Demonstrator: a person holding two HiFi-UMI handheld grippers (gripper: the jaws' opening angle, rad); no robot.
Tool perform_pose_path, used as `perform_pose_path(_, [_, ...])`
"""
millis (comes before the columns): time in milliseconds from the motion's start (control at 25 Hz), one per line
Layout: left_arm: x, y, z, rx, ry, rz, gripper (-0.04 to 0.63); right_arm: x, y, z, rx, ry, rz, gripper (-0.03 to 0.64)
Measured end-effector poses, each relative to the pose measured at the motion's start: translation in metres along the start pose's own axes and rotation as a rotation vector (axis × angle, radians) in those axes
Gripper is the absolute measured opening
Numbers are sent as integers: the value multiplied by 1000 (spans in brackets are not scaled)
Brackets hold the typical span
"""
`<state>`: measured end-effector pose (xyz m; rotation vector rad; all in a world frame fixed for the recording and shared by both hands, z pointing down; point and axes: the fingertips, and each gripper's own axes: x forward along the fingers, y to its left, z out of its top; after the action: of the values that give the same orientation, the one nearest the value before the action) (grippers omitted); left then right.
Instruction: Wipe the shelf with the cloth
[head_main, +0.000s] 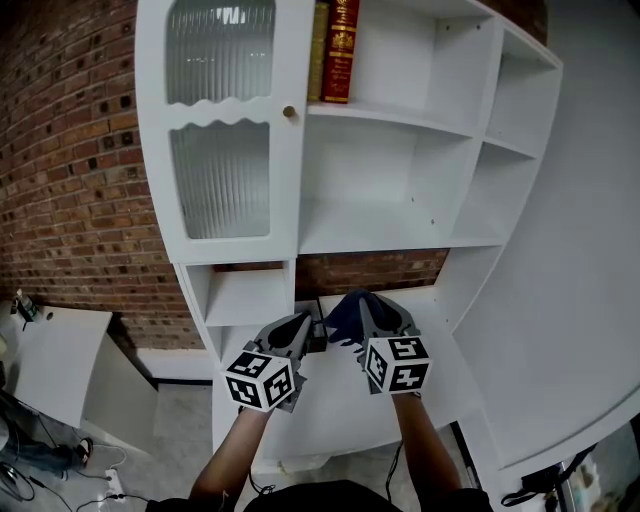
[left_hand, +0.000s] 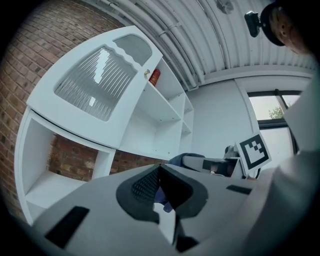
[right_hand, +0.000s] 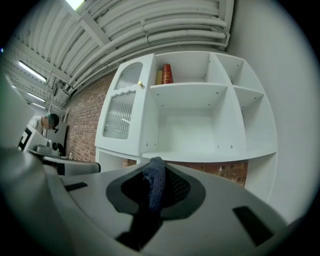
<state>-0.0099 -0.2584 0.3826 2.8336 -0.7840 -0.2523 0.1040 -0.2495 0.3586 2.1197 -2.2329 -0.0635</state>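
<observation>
Dark blue cloth (right_hand: 152, 186) is pinched tight in the right hand-held gripper (right_hand: 155, 166). It sticks out past the tips, ready for rubbing, I think. Beside it, the left hand-held gripper (left_hand: 159, 169) is closed, tips together, holding nothing I can make out. Both sit low in front of the white shelf (head_main: 400, 180), under its bare boards. Up top, books (head_main: 338, 50) stand beside a glass door (head_main: 222, 180), so wiping there means going round them.
</observation>
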Motion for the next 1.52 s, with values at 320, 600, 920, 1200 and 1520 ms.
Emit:
perform_pose_path(320, [3,-34,1,12,-8,-19,15,-30,-6,1,11,-20,6,66])
perform_pose_path(600, [-6,-65,-5,3,-14,-11,15,-59,-13,-3,30,-21,18,66])
perform_pose_path(920, [-21,-94,-11,-1,-18,10,15,-91,-10,-8,14,-5,51,66])
perform_pose_path(1200, [-31,-113,-15,16,-17,24,15,-111,-12,-14,16,-3,61,66])
perform_pose_path(1520, [-35,-130,-13,32,-24,31,15,-131,-11,-11,15,-23,79,66])
